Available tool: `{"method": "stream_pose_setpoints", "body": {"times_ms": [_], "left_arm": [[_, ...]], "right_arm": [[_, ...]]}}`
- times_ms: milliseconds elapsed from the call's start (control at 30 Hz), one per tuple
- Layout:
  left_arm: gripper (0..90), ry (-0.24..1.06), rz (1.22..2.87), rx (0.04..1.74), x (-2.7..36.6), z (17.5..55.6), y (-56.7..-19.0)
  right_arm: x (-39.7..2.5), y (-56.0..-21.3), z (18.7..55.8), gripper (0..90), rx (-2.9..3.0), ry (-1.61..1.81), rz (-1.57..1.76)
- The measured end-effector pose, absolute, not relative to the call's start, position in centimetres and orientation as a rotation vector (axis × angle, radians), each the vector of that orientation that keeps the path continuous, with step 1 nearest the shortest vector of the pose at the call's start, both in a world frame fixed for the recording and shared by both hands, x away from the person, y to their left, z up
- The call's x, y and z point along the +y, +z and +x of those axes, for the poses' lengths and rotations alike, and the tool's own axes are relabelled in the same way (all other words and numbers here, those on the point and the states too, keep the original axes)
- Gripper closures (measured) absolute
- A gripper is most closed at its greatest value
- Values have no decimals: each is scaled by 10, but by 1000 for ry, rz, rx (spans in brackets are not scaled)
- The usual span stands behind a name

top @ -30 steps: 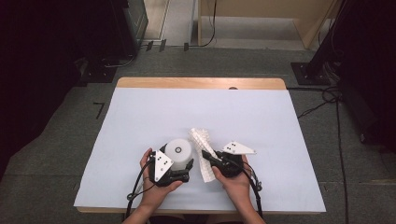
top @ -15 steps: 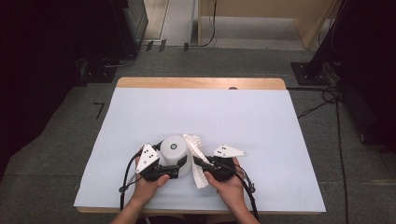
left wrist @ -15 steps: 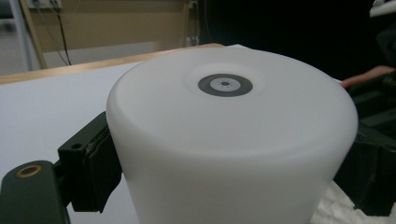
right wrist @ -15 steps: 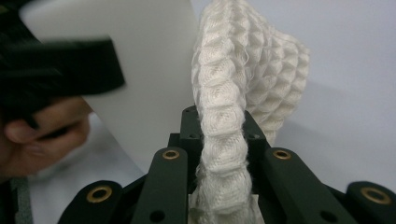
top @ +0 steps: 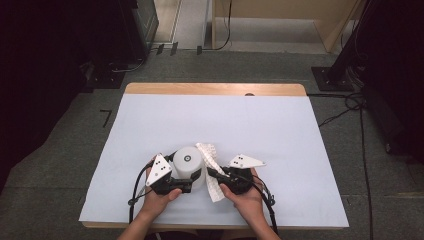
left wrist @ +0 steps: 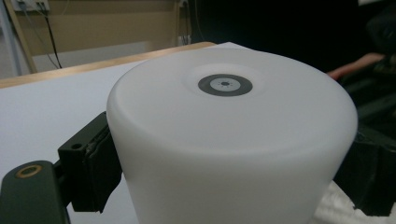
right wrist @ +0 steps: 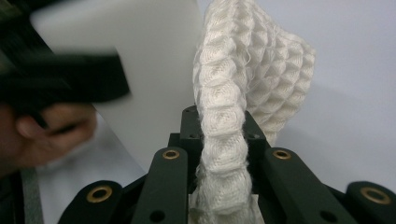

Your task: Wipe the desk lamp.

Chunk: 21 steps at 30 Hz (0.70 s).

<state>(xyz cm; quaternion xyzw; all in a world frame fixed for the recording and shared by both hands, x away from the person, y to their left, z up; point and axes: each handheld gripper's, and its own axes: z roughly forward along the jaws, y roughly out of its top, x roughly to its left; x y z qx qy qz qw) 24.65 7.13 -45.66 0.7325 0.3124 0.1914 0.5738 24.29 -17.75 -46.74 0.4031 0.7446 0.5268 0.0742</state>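
1. The left gripper [top: 186, 184] is clamped on the white cup [top: 187, 162], one jaw on each side of its wall. The cup stands upside down on the table [top: 150, 125], near the front edge, so its flat bottom with a small grey ring faces up.
2. This grip seems to be there to keep the cup steady, so it does not slide while the other hand works on it.
3. The right gripper [top: 214, 176] is closed on a white cloth [top: 211, 165] with a waffle pattern. The cloth stands up between its jaws and lies against the right side of the cup.
4. The cloth is folded into a thick strip, probably to give a firm edge for wiping the cup's wall.
5. Both hands are close together, because holding and wiping need to happen at the same place.
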Motion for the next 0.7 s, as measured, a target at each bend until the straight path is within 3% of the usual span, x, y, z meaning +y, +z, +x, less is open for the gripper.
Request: {"method": "stream_pose_setpoints", "body": {"times_ms": [133,433,700], "left_arm": [[88,450,1710,735,73,247,-457],[88,518,1785,700,60,244,-466],[85,524,1793,701,61,242,-468]], "right_arm": [[-174,-473,244,777,2270,1551,1224],[-184,-439,233,776,2125,1677,1111],[-191,-458,242,776,2140,1600,1198]]}}
